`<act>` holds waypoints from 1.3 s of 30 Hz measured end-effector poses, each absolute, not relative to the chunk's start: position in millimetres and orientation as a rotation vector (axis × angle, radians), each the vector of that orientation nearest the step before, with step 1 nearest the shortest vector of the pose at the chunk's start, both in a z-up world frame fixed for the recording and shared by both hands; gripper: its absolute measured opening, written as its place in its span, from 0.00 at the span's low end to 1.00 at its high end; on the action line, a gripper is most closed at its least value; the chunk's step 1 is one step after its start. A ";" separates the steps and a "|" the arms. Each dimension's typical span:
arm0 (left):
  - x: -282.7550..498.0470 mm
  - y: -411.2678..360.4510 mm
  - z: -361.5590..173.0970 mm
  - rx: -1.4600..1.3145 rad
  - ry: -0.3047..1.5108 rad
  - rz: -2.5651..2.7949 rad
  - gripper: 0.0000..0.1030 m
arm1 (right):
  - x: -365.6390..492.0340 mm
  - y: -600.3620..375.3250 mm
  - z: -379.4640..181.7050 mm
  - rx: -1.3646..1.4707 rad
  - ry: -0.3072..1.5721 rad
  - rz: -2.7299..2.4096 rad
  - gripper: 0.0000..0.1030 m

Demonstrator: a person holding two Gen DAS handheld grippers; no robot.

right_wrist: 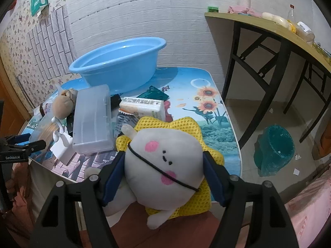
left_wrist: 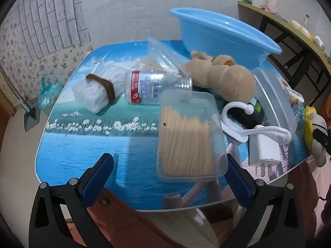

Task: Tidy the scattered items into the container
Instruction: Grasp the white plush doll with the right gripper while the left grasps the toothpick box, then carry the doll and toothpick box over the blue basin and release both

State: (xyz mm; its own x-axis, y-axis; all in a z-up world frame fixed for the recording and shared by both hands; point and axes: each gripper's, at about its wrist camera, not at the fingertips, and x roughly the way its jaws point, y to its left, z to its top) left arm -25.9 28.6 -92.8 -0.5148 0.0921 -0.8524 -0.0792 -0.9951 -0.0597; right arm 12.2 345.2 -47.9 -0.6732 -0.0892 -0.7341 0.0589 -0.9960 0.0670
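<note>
My right gripper [right_wrist: 163, 171] is shut on a white plush toy [right_wrist: 163, 155] with pink cheeks, which lies on a yellow mesh piece [right_wrist: 186, 128] at the table's near edge. The blue basin [right_wrist: 120, 62] stands empty at the back of the table. My left gripper [left_wrist: 170, 165] is open and wide, just above a clear box of toothpicks [left_wrist: 186, 140] whose near end lies between the fingertips. Past that box lie a clear bottle [left_wrist: 153, 88] on its side, a tan plush [left_wrist: 225, 76], a white bundle with a brown band [left_wrist: 97, 91] and the basin [left_wrist: 217, 33].
A long clear case [right_wrist: 93, 119], a white charger [right_wrist: 62, 146], a tissue packet [right_wrist: 142, 105] and a green sachet [right_wrist: 155, 93] crowd the table between the two grippers. A wooden side table [right_wrist: 269, 31] and a teal bin [right_wrist: 275, 150] stand to the right.
</note>
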 end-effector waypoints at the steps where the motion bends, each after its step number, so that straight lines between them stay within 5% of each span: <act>1: -27.4 30.2 -93.7 -1.503 -0.014 2.649 1.00 | 12.2 345.0 -48.0 1.235 -0.058 -2.799 0.70; 8: -30.9 44.9 -97.4 -1.481 0.138 2.663 0.99 | 13.0 343.9 -47.7 1.241 -0.062 -2.799 0.71; 13: -32.1 46.3 -95.3 -1.448 0.117 2.617 0.69 | 12.9 345.7 -47.8 1.248 -0.072 -2.800 0.71; 18: -32.9 48.6 -94.9 -1.424 0.118 2.609 0.67 | 12.2 344.6 -48.5 1.253 -0.068 -2.802 0.73; 21: -33.9 48.0 -95.2 -1.411 0.108 2.610 0.69 | 11.0 341.8 -48.6 1.260 -0.043 -2.808 0.74; 25: -37.5 48.6 -101.6 -1.448 0.109 2.581 1.00 | 10.6 338.4 -49.6 1.262 -0.003 -2.814 0.75; 39: -32.6 48.2 -102.7 -1.373 0.090 2.604 1.00 | 10.4 337.9 -48.9 1.260 -0.025 -2.822 0.75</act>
State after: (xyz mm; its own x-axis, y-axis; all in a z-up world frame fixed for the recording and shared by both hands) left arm -32.6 48.2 -102.7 -0.5505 0.1441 -0.8223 -0.2005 -0.9790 -0.0373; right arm 10.4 337.9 -48.9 -0.6665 -0.0529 -0.7436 0.0395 -0.9986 0.0357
